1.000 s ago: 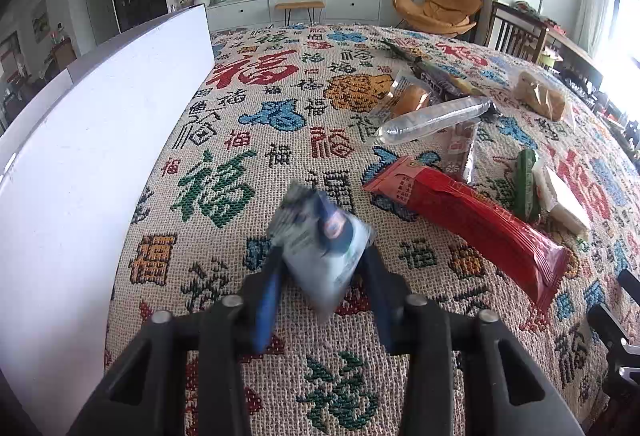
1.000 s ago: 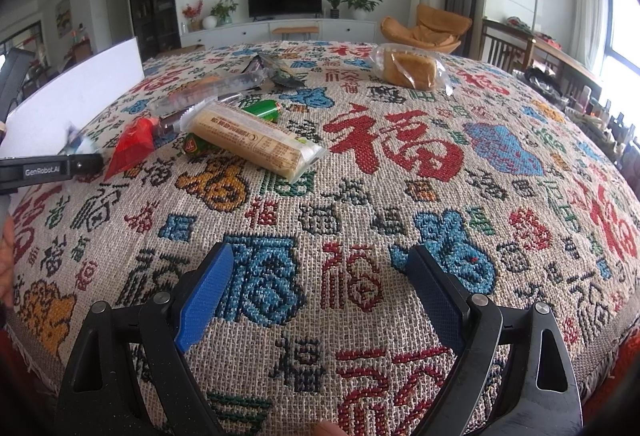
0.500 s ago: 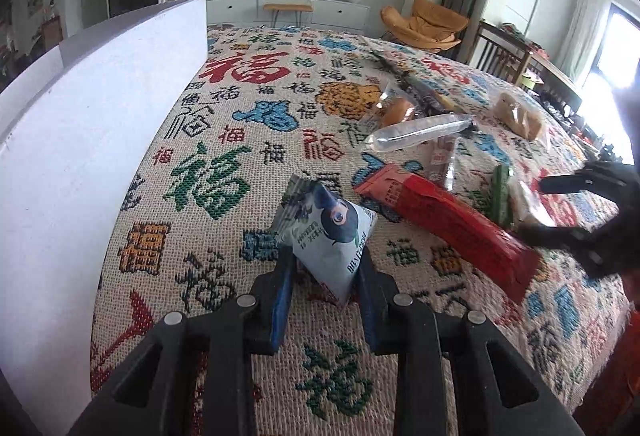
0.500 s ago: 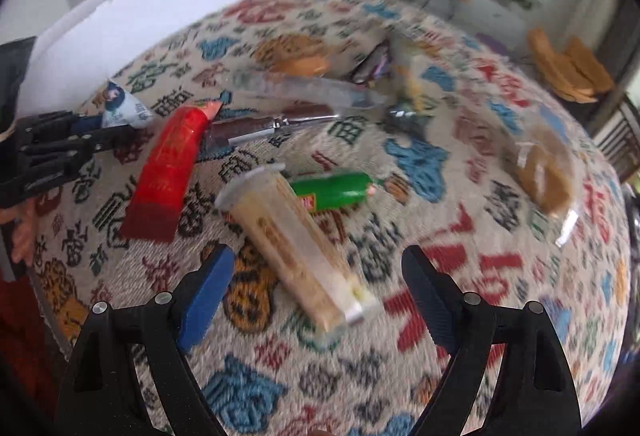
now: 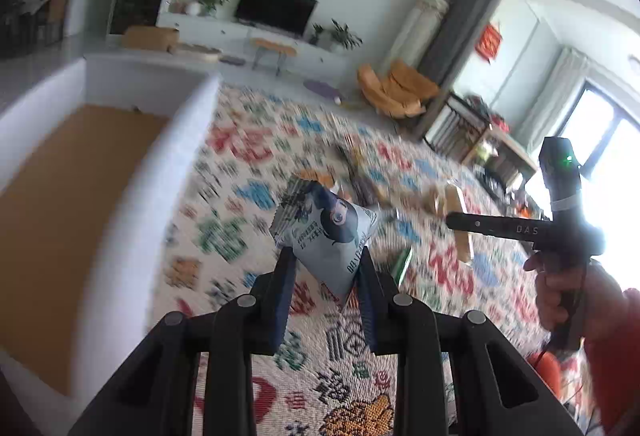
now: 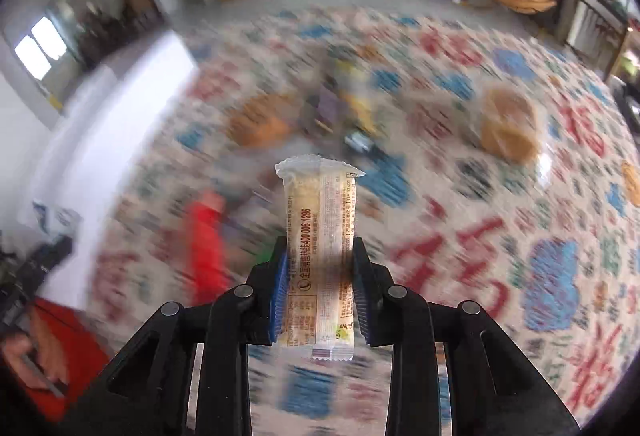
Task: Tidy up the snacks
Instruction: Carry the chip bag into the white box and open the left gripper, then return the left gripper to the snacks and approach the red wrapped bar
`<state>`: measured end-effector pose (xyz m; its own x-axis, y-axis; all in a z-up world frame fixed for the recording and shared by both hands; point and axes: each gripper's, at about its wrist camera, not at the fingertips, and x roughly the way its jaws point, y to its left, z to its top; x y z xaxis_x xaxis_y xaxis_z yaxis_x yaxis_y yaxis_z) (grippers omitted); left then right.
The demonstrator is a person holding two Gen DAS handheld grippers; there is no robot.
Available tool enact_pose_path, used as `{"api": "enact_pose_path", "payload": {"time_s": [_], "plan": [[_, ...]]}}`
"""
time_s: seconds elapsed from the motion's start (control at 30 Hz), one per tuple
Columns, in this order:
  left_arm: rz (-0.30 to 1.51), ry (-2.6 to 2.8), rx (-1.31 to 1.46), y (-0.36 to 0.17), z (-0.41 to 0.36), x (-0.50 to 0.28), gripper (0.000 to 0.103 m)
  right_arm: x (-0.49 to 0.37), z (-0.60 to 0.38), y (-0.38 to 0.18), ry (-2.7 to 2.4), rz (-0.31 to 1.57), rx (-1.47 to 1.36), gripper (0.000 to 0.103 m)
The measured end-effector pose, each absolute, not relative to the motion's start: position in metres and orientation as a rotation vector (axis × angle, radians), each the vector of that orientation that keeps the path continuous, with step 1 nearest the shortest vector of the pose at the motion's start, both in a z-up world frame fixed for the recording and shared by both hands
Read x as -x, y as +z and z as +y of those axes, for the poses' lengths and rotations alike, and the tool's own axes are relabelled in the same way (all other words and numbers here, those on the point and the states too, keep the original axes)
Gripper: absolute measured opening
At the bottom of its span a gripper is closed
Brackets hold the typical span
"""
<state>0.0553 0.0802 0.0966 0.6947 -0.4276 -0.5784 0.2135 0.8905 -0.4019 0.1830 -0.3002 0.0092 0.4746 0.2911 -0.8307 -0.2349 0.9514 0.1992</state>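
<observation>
Both tongs carry one snack each, lifted clear of the patterned desk cloth (image 5: 240,236), likely bound for the white box with a brown floor (image 5: 60,196): the left tongs (image 5: 325,278) pinch a pale blue foil pouch (image 5: 326,236); the right tongs (image 6: 320,292), jaws just closed, clamp a long clear-wrapped cracker pack (image 6: 320,236) upright

TV (image 5: 275,9), orange chair (image 5: 394,89), plants (image 5: 340,34)

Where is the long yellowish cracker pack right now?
In the right wrist view, the cracker pack stands upright, pinched in the right claw, above the patterned cloth.
</observation>
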Motion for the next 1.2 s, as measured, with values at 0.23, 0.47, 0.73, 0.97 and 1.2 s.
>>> {"api": "enact_pose_path", "payload": {"time_s": [0.23,0.47,0.73,0.97,1.2], "plan": [[0.655,0.047,0.242,0.172,0.194,-0.058,0.037,-0.183,-0.117,0.138,0.775,0.817,-0.168,0.037],[0.654,0.284,0.217,0.178,0.255,-0.055,0.085,-0.175,-0.060,0.198,0.820,0.655,-0.221,0.076],[0.647,0.000,0.238,0.168,0.167,-0.044,0.090,-0.167,-0.175,0.178,0.466,0.502,-0.112,0.080],[0.895,-0.344,0.021,0.065,0.013,-0.064,0.103,-0.172,-0.312,-0.006,0.028,0.762,-0.046,0.080],[0.941,-0.316,-0.063,-0.024,-0.028,-0.089,0.102,-0.130,-0.387,-0.096,-0.214,0.878,-0.039,0.080]]}}
